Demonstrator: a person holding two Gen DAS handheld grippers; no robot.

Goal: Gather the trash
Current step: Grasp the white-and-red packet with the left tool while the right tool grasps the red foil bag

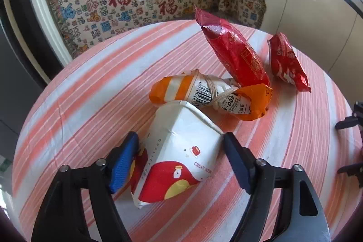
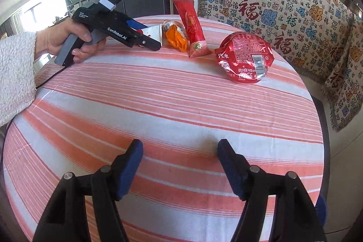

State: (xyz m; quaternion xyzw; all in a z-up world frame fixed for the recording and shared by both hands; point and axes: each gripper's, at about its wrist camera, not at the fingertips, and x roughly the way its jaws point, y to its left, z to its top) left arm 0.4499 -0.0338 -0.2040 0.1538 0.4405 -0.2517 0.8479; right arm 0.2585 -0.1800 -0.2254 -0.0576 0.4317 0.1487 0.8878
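left gripper (image 1: 179,149) straddling crushed paper cup (image 1: 179,151) lying on striped table (image 1: 90,87), pads seemingly just touching (contact unclear) | right gripper (image 2: 180,162) hovering spread, empty, waiting its turn

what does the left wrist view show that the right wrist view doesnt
Only the left wrist view: the left gripper straddling the crushed paper cup, and string around the orange wrapper.
Only the right wrist view: the person's hand on the left tool, and the open right gripper above bare tablecloth.
Both: the red packet and crushed Coca-Cola can.
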